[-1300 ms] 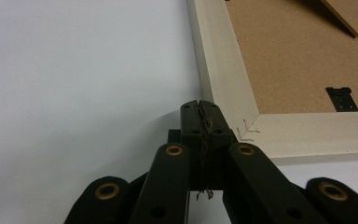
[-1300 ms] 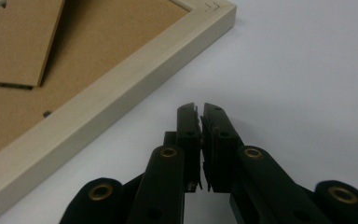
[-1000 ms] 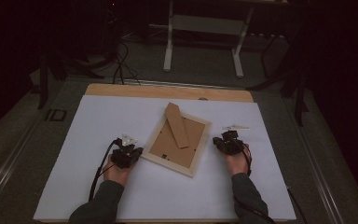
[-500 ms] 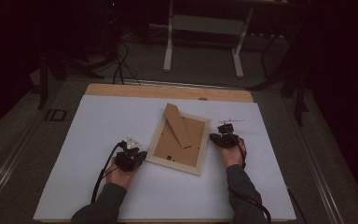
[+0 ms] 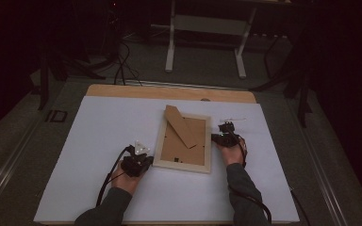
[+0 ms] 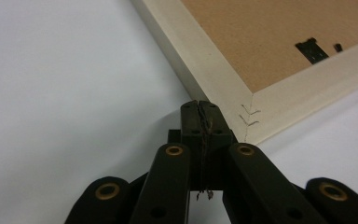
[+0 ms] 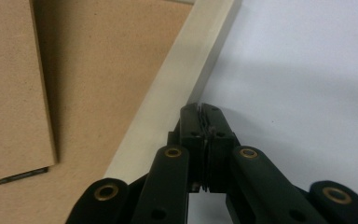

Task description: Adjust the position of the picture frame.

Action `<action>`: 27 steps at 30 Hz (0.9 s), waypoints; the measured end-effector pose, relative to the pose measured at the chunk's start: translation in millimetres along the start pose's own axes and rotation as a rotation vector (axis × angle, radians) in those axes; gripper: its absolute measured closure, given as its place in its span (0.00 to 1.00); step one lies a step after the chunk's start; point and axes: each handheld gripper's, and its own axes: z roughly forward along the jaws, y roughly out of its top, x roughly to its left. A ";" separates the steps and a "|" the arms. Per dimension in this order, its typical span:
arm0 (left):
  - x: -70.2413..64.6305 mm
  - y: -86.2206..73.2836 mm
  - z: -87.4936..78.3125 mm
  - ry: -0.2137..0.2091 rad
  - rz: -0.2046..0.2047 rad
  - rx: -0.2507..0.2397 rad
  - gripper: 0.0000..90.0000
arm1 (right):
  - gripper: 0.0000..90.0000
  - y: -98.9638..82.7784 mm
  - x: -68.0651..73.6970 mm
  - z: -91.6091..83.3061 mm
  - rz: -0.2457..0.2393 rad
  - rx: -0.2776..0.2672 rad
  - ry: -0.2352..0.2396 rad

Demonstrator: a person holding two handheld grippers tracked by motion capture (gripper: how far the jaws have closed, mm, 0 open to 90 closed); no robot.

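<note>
White sheet [image 5: 99, 141] covers the table [image 5: 122, 90]. One picture frame [image 5: 185, 165] lies face-down near the sheet's centre, cardboard back up, stand flap [image 5: 181, 125] angled across it. Two forearms come in low from the near edge, one either side of the frame. Left gripper [image 5: 143, 162] sits at the frame's near-left corner, jaws pressed together, nothing between them — tips right against the corner edge [image 6: 242, 116]. Right gripper [image 5: 215, 137] sits at the frame's right rail, jaws likewise closed and empty, having just closed the last bit — tips at the rail's outer side [image 7: 200, 70].
</note>
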 end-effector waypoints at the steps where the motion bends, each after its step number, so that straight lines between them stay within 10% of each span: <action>1: -1.4 0.1 0.2 -0.005 0.000 0.000 1.00 | 0.98 0.6 0.2 0.3 0.001 0.002 -0.001; 27: -41.4 0.4 3.5 -0.121 0.032 0.024 1.00 | 1.00 11.7 6.2 3.4 -0.023 0.069 -0.052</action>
